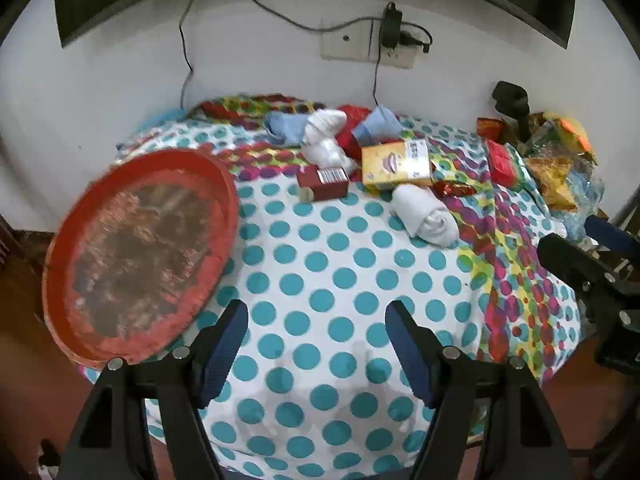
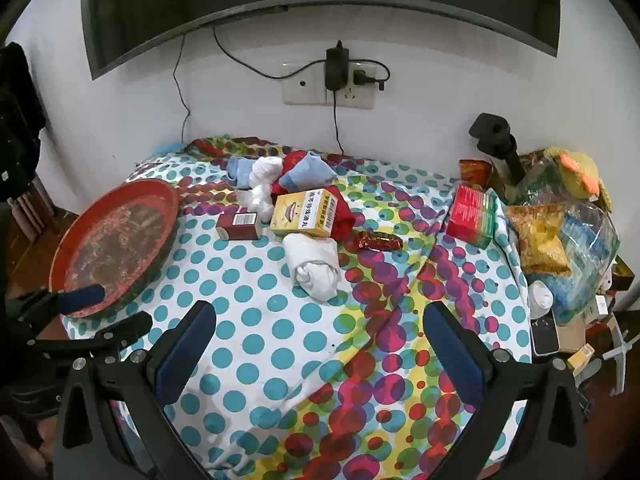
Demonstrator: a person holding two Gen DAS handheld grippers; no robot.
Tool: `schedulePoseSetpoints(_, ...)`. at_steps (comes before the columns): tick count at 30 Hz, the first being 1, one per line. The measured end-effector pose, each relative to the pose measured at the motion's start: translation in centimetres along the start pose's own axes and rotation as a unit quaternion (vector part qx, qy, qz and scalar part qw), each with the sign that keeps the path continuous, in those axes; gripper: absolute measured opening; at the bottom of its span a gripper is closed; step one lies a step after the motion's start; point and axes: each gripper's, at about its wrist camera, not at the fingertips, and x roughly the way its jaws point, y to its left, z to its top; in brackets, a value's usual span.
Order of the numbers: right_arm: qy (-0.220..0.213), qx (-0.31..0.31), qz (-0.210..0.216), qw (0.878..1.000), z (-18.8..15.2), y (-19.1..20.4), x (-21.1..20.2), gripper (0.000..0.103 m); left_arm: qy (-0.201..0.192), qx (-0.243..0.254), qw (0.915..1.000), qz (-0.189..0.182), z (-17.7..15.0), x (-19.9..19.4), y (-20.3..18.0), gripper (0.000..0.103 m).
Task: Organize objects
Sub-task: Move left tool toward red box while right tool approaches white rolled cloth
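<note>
A round table in a dotted cloth (image 1: 320,264) (image 2: 256,320) carries a pile at its far side. A yellow box (image 1: 396,165) (image 2: 306,213) lies beside a small red box (image 1: 323,182) (image 2: 239,226). A rolled white sock (image 1: 425,216) (image 2: 314,266) rests nearest me. Behind them lie blue socks (image 1: 378,125) (image 2: 307,173), another white sock (image 1: 325,137) (image 2: 262,182) and a red wrapper (image 2: 380,241). A red round tray (image 1: 136,256) (image 2: 114,240) sits at the left edge. My left gripper (image 1: 316,344) and right gripper (image 2: 320,352) both hover open over bare cloth, holding nothing.
A heap of snack bags (image 1: 556,168) (image 2: 548,240) and a red-green packet (image 2: 472,216) crowd the right side. A wall socket with a black adapter (image 1: 390,26) (image 2: 336,70) and cables hangs behind. A dark screen edge runs above. The right gripper's body (image 1: 592,272) shows at the left view's right edge.
</note>
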Motion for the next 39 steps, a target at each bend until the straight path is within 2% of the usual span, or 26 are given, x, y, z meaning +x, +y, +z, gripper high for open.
schedulePoseSetpoints(26, 0.008, -0.001, 0.016, 1.000, 0.5, 0.4, 1.0, 0.103, 0.009, 0.020, 0.9997, 0.006, 0.2, 1.1, -0.9, 0.073)
schedulePoseSetpoints(39, 0.029, -0.003, 0.019, 0.999, 1.6, 0.8, 3.9, 0.103, 0.011, -0.013, 0.9996, 0.022, 2.0, 1.9, 3.3, 0.073)
